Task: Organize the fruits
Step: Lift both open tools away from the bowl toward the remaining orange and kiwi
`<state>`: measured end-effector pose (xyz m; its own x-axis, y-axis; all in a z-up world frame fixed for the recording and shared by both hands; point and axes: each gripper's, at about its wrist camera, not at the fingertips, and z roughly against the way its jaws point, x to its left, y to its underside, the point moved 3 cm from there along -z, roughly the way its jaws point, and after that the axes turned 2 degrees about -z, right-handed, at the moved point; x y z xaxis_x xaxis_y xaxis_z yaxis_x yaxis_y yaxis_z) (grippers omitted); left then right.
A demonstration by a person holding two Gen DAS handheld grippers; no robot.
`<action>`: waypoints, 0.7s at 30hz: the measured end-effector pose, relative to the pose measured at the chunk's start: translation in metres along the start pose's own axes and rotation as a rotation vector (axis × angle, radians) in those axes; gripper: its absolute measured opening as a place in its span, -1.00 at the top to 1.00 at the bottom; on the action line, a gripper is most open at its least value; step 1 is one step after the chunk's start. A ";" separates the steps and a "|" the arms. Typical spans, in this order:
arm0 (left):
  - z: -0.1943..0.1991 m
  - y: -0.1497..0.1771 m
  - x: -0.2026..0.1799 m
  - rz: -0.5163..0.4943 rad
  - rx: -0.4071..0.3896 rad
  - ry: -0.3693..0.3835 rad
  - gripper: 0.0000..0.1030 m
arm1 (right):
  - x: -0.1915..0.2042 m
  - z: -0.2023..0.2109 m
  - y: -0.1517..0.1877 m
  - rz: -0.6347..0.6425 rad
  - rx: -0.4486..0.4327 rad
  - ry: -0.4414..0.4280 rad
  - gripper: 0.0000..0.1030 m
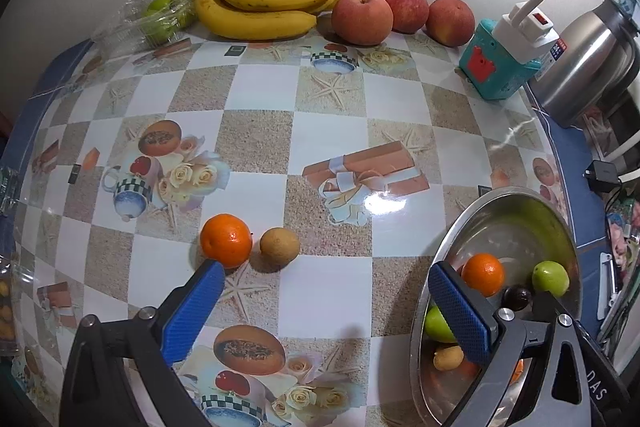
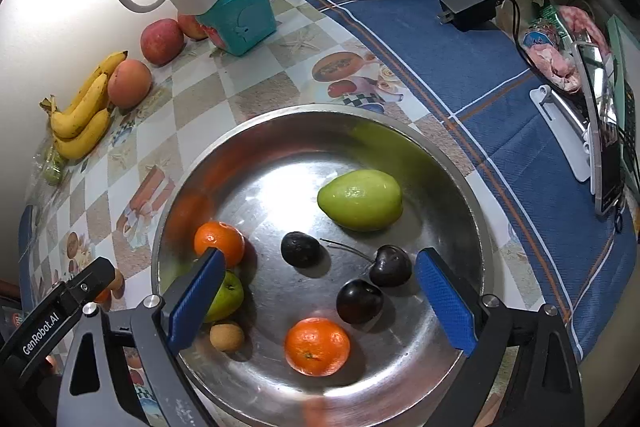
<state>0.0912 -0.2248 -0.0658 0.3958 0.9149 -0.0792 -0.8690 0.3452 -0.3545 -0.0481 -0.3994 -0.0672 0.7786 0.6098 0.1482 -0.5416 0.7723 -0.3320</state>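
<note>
Both claws gape wide, nothing between the pads! The right gripper [image 2: 320,287] hangs over the round steel bowl [image 2: 472,227], which holds two oranges [image 2: 316,346], a big green fruit [image 2: 360,199], a smaller green one [image 2: 226,297], three dark cherries [image 2: 390,265] and a small tan fruit [image 2: 227,337]. The left gripper [image 1: 324,291] hovers above the patterned tablecloth [image 1: 328,299], where another orange [image 1: 226,239] and a tan round fruit [image 1: 279,245] sit side by side.

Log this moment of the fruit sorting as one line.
left gripper: open, empty | right gripper: open, empty, over metal bowl | on table: mandarin, brown fruit
</note>
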 end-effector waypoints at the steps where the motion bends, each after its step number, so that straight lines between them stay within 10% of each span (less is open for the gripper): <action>1: 0.000 0.000 0.000 -0.003 -0.001 -0.004 -1.00 | -0.001 0.000 0.000 -0.003 0.002 0.000 -0.87; 21: 0.019 -0.001 -0.006 -0.173 -0.046 -0.079 -1.00 | 0.003 -0.003 0.004 -0.011 0.022 -0.024 -0.87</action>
<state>0.0841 -0.2265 -0.0474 0.5120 0.8569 0.0598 -0.7747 0.4907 -0.3988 -0.0470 -0.3950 -0.0706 0.7771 0.6049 0.1738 -0.5401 0.7827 -0.3094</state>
